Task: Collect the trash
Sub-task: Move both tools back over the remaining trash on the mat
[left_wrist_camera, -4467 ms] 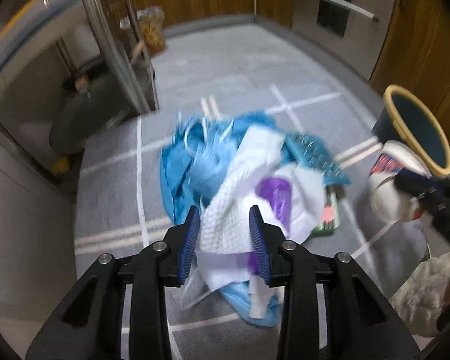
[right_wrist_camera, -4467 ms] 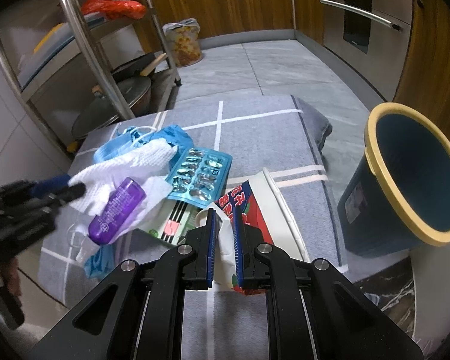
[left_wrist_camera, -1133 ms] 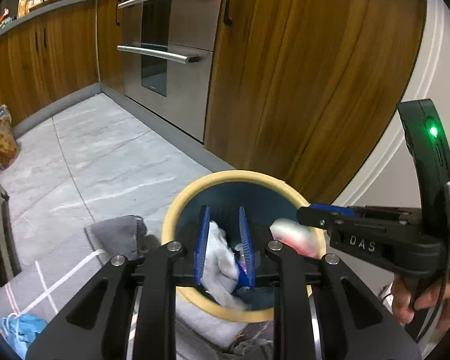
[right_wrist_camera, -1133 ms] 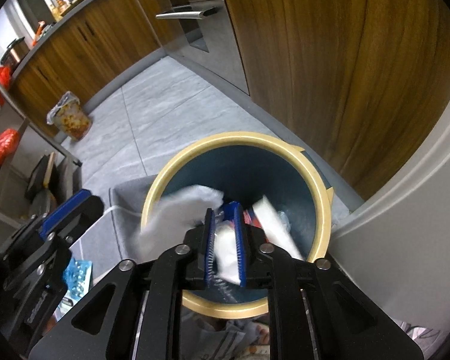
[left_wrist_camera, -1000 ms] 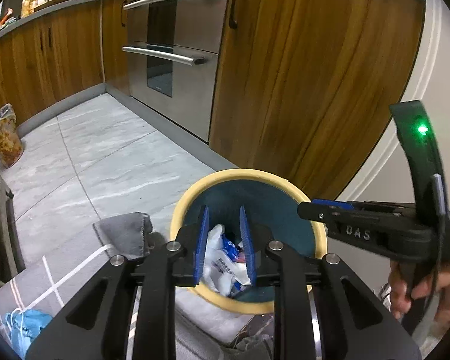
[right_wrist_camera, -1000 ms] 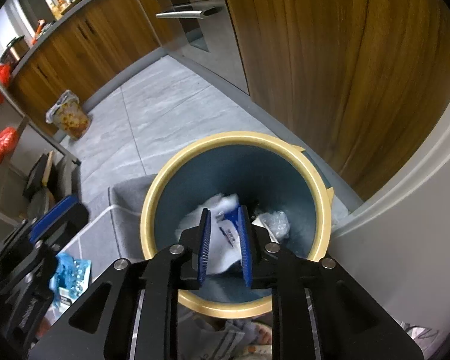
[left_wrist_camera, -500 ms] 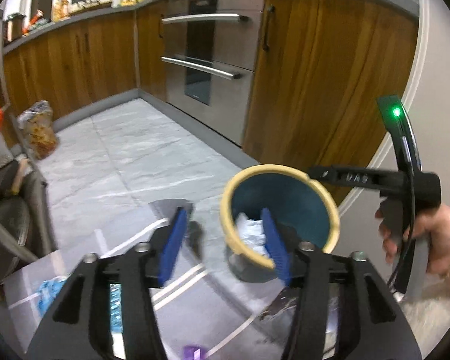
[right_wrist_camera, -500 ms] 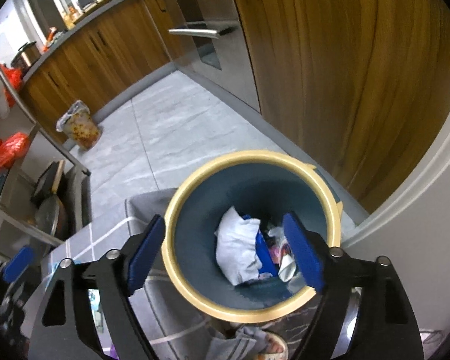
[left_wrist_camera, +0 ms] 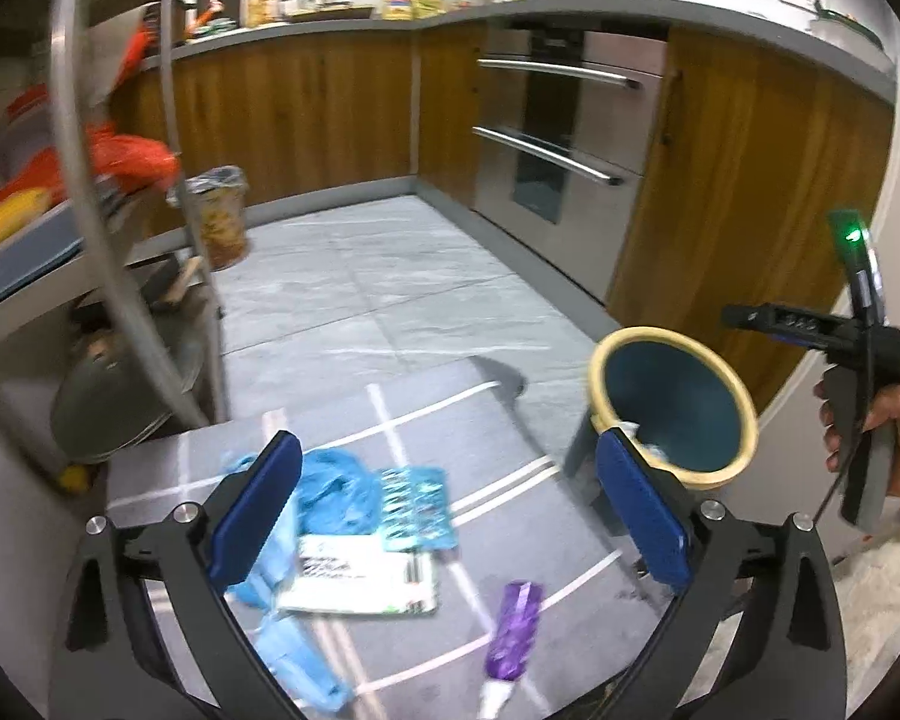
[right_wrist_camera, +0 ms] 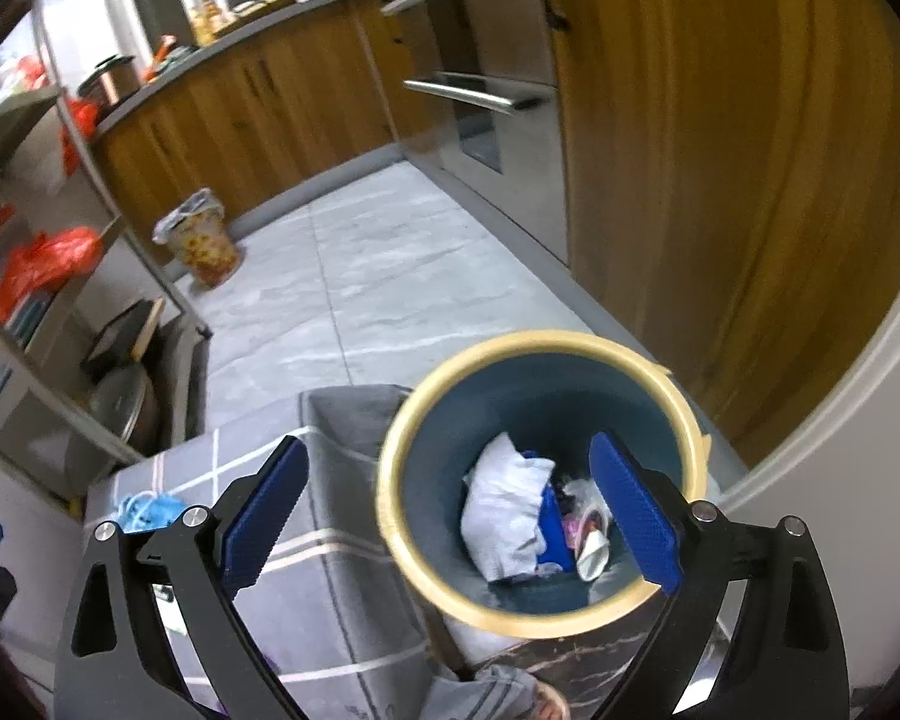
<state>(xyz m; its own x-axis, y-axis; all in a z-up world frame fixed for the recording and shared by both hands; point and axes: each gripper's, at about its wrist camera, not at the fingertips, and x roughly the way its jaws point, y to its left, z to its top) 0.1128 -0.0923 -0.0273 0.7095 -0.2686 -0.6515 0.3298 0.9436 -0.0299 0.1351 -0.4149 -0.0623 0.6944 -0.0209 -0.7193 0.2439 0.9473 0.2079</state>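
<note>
Blue jaws on both my grippers are opening wide and nothing is lying between either pair. A second ago each pair was pinched narrow over the bin [right_wrist_camera: 540, 483], on the white towel in the left and a crumpled wrapper in the right; now I am seeing the white towel [right_wrist_camera: 501, 516] and the wrapper scraps sitting at the bottom of the bin, so that load is counting as collected.

I am judging the task as partly done, because the left wrist view is now showing what is left on the grey checked tabletop [left_wrist_camera: 492, 420]. The left gripper [left_wrist_camera: 447, 513] is swinging away from the bin and is pointing down toward the remaining trash: a blue plastic bag [left_wrist_camera: 336, 489], a blue blister pack [left_wrist_camera: 417, 507] just beside it, a white printed card [left_wrist_camera: 360, 579] touching the pack's near edge, and a purple tube [left_wrist_camera: 513, 630] lying apart, nearer the camera. All of it is lying below and between the left jaws in the view, none of it touched yet.

The right gripper [right_wrist_camera: 450, 510] is hanging above the bin's rim, with the bin mouth framed between its jaws. The right hand [left_wrist_camera: 894, 444] is showing in the left view, beyond the bin.
</note>
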